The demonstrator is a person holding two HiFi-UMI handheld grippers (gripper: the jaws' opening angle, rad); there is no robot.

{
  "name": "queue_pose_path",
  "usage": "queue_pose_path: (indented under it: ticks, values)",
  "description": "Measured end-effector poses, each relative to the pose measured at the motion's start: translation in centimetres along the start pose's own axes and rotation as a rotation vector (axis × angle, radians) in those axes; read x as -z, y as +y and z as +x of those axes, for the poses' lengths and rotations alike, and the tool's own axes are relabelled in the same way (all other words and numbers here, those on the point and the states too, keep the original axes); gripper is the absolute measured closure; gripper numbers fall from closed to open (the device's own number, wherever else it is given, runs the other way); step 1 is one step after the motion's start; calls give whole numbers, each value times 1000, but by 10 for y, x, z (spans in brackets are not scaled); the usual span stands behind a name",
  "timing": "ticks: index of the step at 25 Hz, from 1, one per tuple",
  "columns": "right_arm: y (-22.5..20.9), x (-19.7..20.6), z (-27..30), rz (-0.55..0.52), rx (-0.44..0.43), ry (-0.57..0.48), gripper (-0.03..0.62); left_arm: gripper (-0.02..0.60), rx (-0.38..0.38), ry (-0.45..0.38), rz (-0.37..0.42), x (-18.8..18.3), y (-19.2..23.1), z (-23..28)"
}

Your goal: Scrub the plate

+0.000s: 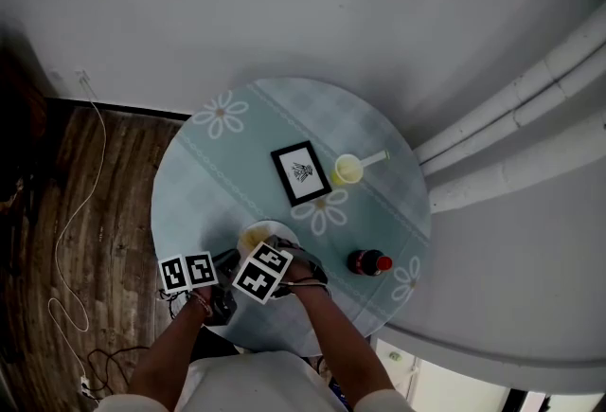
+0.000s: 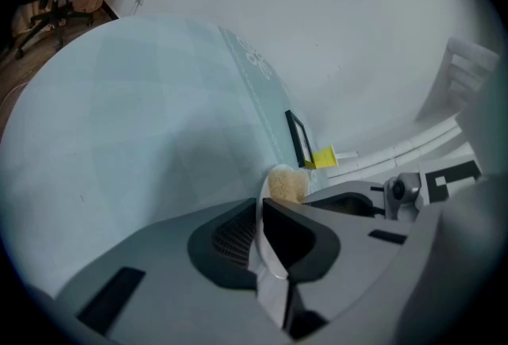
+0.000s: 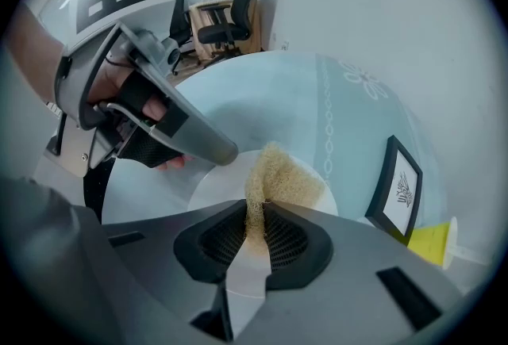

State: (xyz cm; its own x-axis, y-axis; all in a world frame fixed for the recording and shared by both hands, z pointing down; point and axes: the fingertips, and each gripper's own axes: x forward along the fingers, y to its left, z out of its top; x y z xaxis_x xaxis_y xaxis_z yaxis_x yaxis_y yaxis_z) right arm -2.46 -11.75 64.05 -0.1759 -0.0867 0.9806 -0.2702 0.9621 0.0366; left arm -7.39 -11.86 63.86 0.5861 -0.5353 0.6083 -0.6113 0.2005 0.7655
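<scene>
A white plate (image 1: 275,232) lies near the front edge of the round table (image 1: 246,145). My left gripper (image 2: 259,212) is shut on the plate's rim (image 2: 268,256), which runs edge-on between its jaws. My right gripper (image 3: 255,218) points steeply down over the plate (image 3: 210,186) and is shut on a tan scrub pad (image 3: 282,177). The pad's free end rests on the plate's surface. In the right gripper view the left gripper (image 3: 216,151) reaches the plate from the left, held by a hand. The pad (image 2: 286,183) also shows in the left gripper view, beyond the jaws.
A black picture frame (image 1: 301,173), a yellow cup (image 1: 347,170) and a red bottle (image 1: 369,262) stand on the table behind and right of the plate. White pipes (image 1: 511,131) run along the wall at the right. A cable (image 1: 71,240) lies on the wooden floor at the left.
</scene>
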Motion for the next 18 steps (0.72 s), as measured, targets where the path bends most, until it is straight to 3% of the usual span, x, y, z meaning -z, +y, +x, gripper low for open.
queue_pose_path:
  ticks: [6, 12, 18]
  values:
    - [16, 0, 0, -94, -14, 31, 530, 549, -31, -63, -43, -14, 14, -16]
    - [33, 6, -3, -133, -64, 73, 530, 551, -57, -74, -54, -13, 26, -28]
    - [44, 21, -8, -173, -81, 123, 530, 551, -46, -52, -7, -3, 21, -31]
